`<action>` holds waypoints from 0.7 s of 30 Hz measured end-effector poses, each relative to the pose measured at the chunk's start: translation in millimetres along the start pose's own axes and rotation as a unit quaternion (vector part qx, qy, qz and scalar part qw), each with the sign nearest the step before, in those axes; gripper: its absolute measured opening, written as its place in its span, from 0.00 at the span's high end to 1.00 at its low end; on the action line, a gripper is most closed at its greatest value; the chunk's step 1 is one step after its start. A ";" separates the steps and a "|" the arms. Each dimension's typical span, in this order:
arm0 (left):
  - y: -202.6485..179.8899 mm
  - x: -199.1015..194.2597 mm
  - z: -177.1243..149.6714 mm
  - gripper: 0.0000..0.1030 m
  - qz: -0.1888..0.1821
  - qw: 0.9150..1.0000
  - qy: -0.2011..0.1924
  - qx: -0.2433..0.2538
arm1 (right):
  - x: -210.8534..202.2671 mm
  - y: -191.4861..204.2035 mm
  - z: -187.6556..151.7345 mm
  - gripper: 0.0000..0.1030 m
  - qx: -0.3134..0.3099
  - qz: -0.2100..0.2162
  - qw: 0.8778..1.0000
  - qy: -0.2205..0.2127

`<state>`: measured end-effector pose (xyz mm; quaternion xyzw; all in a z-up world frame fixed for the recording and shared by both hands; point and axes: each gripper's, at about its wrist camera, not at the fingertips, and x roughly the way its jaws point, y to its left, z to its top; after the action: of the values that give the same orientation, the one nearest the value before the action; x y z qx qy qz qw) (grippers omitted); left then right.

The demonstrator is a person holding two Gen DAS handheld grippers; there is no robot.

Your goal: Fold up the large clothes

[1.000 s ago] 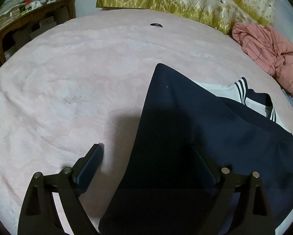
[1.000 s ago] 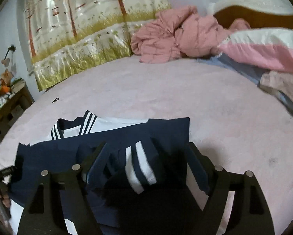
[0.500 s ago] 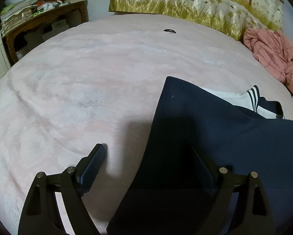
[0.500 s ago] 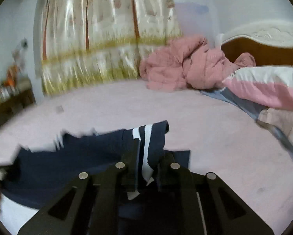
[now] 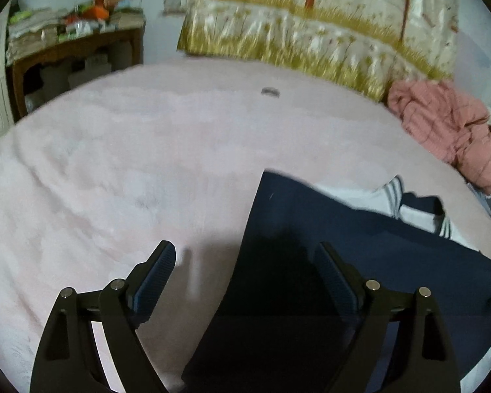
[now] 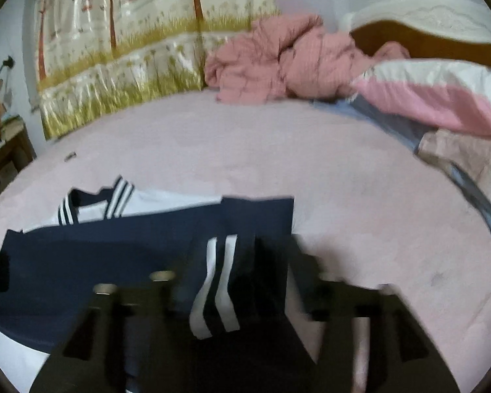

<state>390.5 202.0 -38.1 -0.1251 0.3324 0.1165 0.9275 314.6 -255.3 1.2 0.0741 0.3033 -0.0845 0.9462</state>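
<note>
A navy and white sailor-style garment (image 5: 360, 239) lies flat on the pink bedspread (image 5: 130, 163). My left gripper (image 5: 244, 262) hovers open over its left edge: one finger is above the bedspread, the other above the navy cloth, and nothing is gripped. In the right wrist view the same garment (image 6: 98, 255) has a sleeve folded across it, ending in a white-striped cuff (image 6: 216, 281). My right gripper (image 6: 239, 281) is blurred and its jaws are opening. The cuff lies between them, and the pads stand clear of it.
A crumpled pink cloth (image 6: 278, 62) and a pink and white pillow (image 6: 442, 95) lie by the headboard (image 6: 425, 39). A floral quilt (image 5: 311, 42) stands along the bed's far side. A cluttered wooden side table (image 5: 71, 52) is at the far left. A small dark ring (image 5: 270, 91) lies on the bedspread.
My right gripper closed on the striped cuff and lifted it, and now stands spread again with the cuff down on the garment. My left gripper rose and tilted up, staying open.
</note>
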 end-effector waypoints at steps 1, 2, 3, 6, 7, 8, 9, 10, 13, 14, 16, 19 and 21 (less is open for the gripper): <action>-0.9 -4.7 1.4 0.13 -0.002 1.000 -0.012 0.003 | -3.2 5.7 1.8 0.34 -0.007 -0.001 1.000 -0.013; -2.0 -11.0 1.9 0.12 -0.006 1.000 -0.027 0.006 | -9.5 8.2 1.9 0.31 -0.015 -0.003 0.999 -0.027; -2.9 -17.5 2.1 0.11 -0.006 0.999 -0.043 0.008 | -15.4 13.0 2.4 0.23 -0.023 -0.005 0.999 -0.039; -3.4 -33.4 3.6 0.00 0.000 0.996 -0.088 0.014 | -28.6 20.2 4.5 0.00 -0.030 -0.003 0.997 -0.073; -2.9 -38.4 4.1 0.00 -0.007 0.995 -0.102 0.013 | -33.2 22.3 4.3 0.00 -0.029 0.001 0.996 -0.087; -1.2 -44.6 4.4 0.00 -0.016 0.993 -0.118 0.009 | -37.1 24.4 4.3 0.00 -0.030 0.009 0.995 -0.096; 1.0 -48.3 5.0 0.00 -0.024 0.991 -0.128 0.004 | -39.6 25.9 4.2 0.00 -0.031 0.016 0.994 -0.102; 4.1 -52.2 5.5 0.00 -0.034 0.990 -0.138 -0.004 | -42.2 27.8 4.0 0.00 -0.033 0.025 0.993 -0.108; 12.6 -60.8 6.7 0.00 -0.054 0.985 -0.165 -0.025 | -48.1 32.4 3.2 0.00 -0.032 0.047 0.992 -0.112; 13.4 -63.0 6.6 0.00 -0.060 0.983 -0.171 -0.028 | -50.0 34.0 3.2 0.00 -0.031 0.051 0.992 -0.116; 15.3 -69.5 5.5 0.00 -0.071 0.979 -0.188 -0.032 | -52.0 37.0 1.7 0.00 -0.031 0.052 0.991 -0.122; 15.9 -79.1 4.2 0.00 -0.082 0.974 -0.209 -0.023 | -53.8 43.3 -0.7 0.00 -0.038 0.052 0.989 -0.130; 15.8 -84.2 3.4 0.00 -0.087 0.971 -0.221 -0.019 | -53.9 47.2 -2.5 0.00 -0.045 0.049 0.989 -0.131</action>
<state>324.5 206.8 16.4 -0.1421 0.1051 0.0661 0.9820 279.6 -202.7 35.0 0.0340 0.1761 -0.0334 0.9832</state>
